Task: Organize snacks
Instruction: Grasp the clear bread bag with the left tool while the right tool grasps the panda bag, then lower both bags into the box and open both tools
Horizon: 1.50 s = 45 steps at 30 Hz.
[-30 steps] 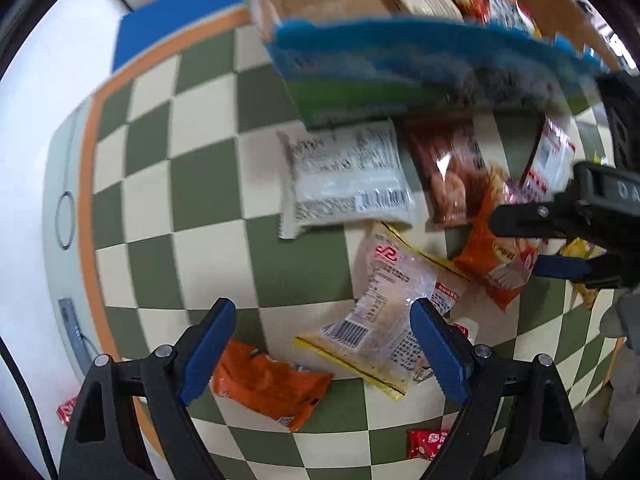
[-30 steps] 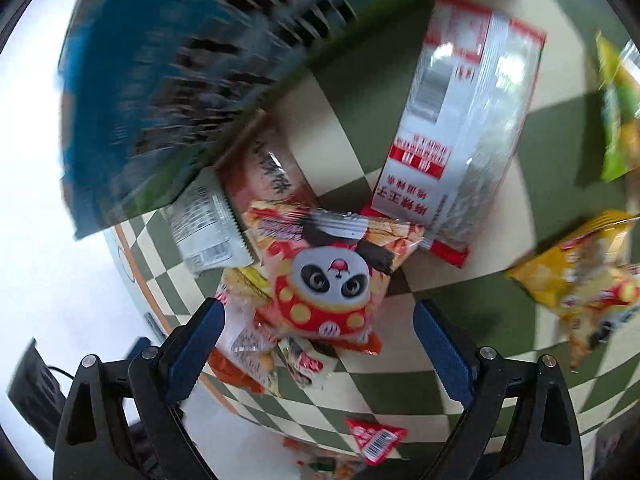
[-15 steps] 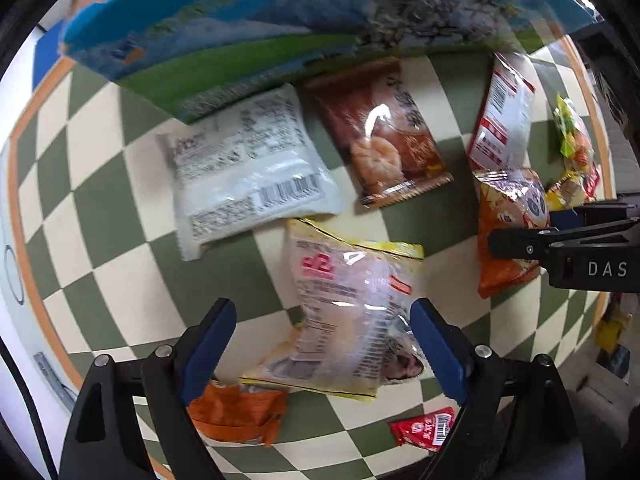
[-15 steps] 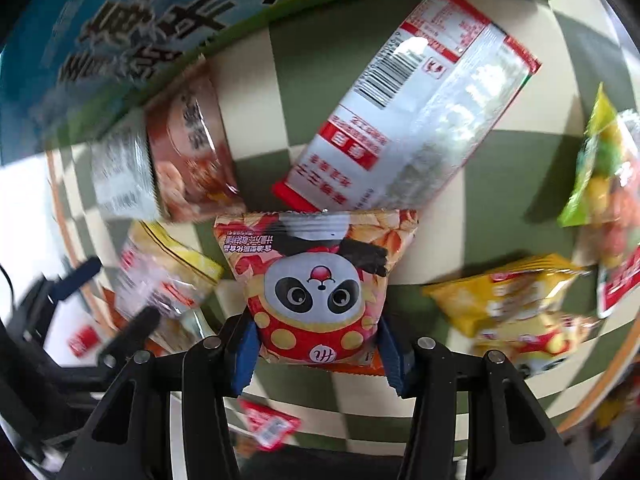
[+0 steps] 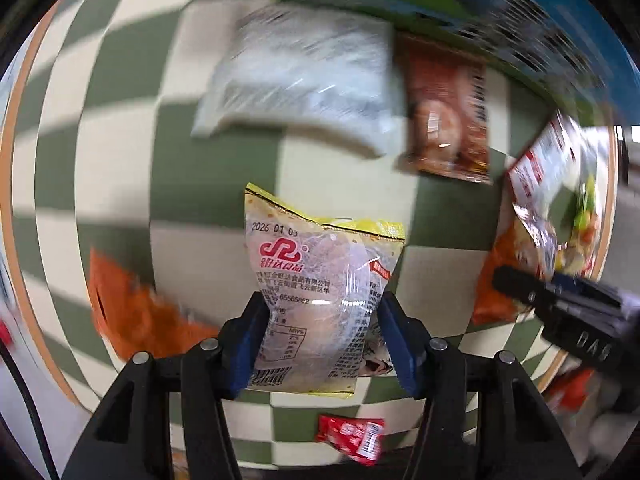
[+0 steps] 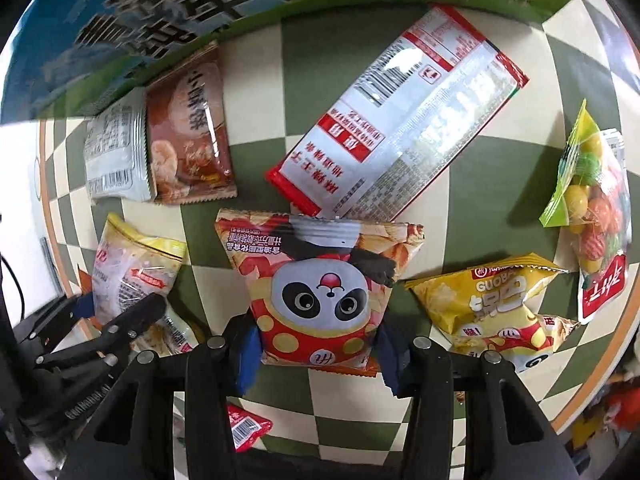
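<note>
On the green-and-cream checked table lies a clear bag with yellow edges (image 5: 320,272). My left gripper (image 5: 322,332) points down over it, and its jaws are closing with the blue pads pressing into the bag's two sides. An orange panda bag (image 6: 320,280) lies just right of it. The jaws of my right gripper (image 6: 316,344) are closing too, and its pads pinch the lower part of the panda bag. The right wrist view also shows the left gripper (image 6: 120,312) on the yellow-edged bag (image 6: 132,272).
A blue-and-green milk carton box (image 6: 160,20) stands at the far side. Around the two bags lie a red-and-white long packet (image 6: 400,132), a brown packet (image 6: 188,132), a white packet (image 6: 112,152), a yellow crisps bag (image 6: 492,304), a candy bag (image 6: 588,184), a red sachet (image 6: 248,428) and an orange packet (image 5: 132,312).
My left gripper dropped onto the yellow-edged bag and its wide jaws closed onto it. My right gripper's jaws closed onto the panda bag and both wrists rolled.
</note>
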Motion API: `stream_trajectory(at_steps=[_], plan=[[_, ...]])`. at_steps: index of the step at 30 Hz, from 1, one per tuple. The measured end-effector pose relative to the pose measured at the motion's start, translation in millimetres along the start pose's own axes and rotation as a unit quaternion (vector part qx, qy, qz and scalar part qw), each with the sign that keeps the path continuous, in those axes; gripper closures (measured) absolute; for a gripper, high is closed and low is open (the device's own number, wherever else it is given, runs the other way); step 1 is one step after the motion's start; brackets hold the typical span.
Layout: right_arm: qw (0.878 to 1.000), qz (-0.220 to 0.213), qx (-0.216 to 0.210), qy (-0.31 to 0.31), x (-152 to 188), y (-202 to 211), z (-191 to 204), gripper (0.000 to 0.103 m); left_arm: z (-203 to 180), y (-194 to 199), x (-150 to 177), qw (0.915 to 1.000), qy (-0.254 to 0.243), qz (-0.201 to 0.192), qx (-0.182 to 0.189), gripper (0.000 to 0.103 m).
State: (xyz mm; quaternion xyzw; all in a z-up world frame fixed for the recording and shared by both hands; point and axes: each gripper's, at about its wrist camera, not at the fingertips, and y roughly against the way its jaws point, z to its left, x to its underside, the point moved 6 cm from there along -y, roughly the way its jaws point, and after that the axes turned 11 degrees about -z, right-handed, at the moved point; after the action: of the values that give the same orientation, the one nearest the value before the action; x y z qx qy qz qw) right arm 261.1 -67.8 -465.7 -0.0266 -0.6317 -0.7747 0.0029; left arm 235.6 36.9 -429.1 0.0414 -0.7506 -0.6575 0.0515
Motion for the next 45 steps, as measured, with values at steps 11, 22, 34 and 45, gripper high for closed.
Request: stream_trajectory(at_steps=[11, 22, 34, 45], plan=[[0.999, 0.012, 0.019, 0.024, 19.7, -5.8, 8.3, 0.037, 14.5, -23.6, 22.1, 0.9998, 0.020, 0.005, 0.005, 0.051], [0.999, -0.029, -0.015, 0.010, 35.3, 2.4, -5.0, 0.054, 30.4, 21.3, 25.7, 0.9974, 0.044, -0.056, 0.007, 0.062], [0.986, -0.113, -0.120, 0.006, -1.7, 144.2, 4.9, 0.054, -44.3, 156.0, -39.2, 0.9838, 0.017, -0.153, 0.092, 0.062], [0.982, -0.172, -0.074, 0.005, -151.8, 235.2, 1.4, 0.054, -71.9, 185.4, -203.3, 0.9892, -0.011, -0.140, 0.040, 0.062]])
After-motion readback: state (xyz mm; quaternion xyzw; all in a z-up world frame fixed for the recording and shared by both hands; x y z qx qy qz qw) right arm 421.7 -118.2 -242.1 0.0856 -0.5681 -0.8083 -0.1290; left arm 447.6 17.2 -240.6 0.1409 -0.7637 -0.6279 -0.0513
